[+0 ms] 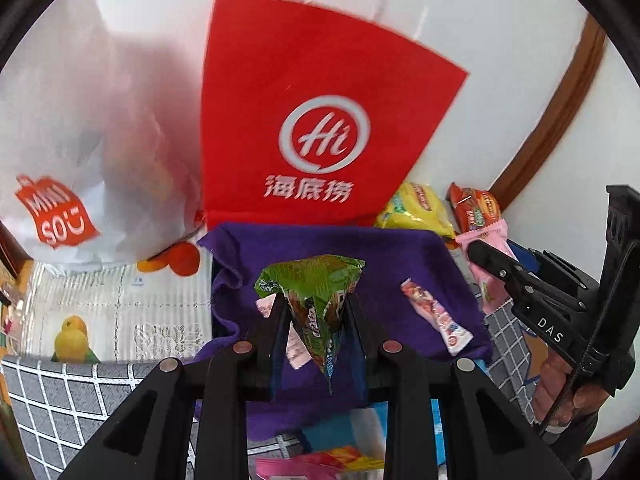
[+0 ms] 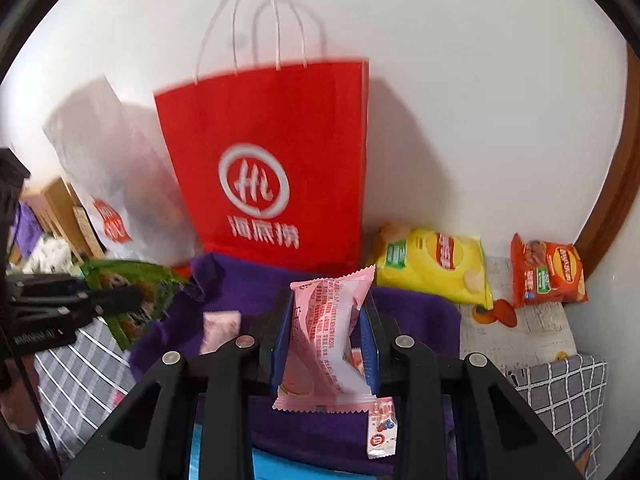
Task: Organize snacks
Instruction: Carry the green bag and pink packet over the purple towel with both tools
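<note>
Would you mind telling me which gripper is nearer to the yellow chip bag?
Right. The right gripper, holding the pink packet, is beside the yellow chip bag; the left gripper sits farther off.

This looks like a room in a home. A table pushed against a plain white wall (image 2: 460, 100) wears a grey checked cloth (image 1: 72, 392) and a lacy plastic cover printed with fruit (image 1: 120, 312), with a purple cloth (image 1: 328, 248) laid on top. Shop carrier bags, one red paper bag (image 2: 272, 120) and one white bag (image 1: 80, 140), stand at the back beside a yellow crisp packet (image 2: 436, 268) and an orange crisp packet (image 2: 548, 276), and brown wooden trim (image 1: 560, 108) runs along the wall.
</note>
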The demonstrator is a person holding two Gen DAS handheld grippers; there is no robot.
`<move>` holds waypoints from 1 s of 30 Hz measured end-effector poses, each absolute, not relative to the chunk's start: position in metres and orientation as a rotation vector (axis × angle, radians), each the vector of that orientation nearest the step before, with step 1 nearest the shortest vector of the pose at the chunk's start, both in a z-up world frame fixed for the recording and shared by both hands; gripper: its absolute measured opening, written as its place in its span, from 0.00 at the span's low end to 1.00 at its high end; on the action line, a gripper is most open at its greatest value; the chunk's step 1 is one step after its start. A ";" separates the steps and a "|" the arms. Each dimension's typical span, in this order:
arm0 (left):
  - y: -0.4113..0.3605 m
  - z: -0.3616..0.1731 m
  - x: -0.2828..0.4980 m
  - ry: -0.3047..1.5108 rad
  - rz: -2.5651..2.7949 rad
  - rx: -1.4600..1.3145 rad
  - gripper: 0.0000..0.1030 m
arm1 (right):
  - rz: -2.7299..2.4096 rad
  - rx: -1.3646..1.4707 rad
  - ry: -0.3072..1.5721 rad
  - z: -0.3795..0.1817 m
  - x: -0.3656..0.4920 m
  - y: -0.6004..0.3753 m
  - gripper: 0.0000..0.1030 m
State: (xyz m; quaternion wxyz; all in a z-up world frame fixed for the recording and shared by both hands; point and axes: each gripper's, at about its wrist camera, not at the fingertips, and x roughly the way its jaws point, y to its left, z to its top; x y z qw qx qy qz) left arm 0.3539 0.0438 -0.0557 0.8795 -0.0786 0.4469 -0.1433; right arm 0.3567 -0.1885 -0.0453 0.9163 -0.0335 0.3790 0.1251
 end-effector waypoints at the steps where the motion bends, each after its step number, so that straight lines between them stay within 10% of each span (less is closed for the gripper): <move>1: 0.046 -0.059 0.355 0.935 -0.298 -0.168 0.25 | 0.256 -0.081 0.789 -0.051 0.359 -0.188 0.30; 30: 0.054 -0.093 0.377 1.031 -0.267 -0.152 0.25 | 0.300 -0.120 0.975 -0.112 0.383 -0.180 0.30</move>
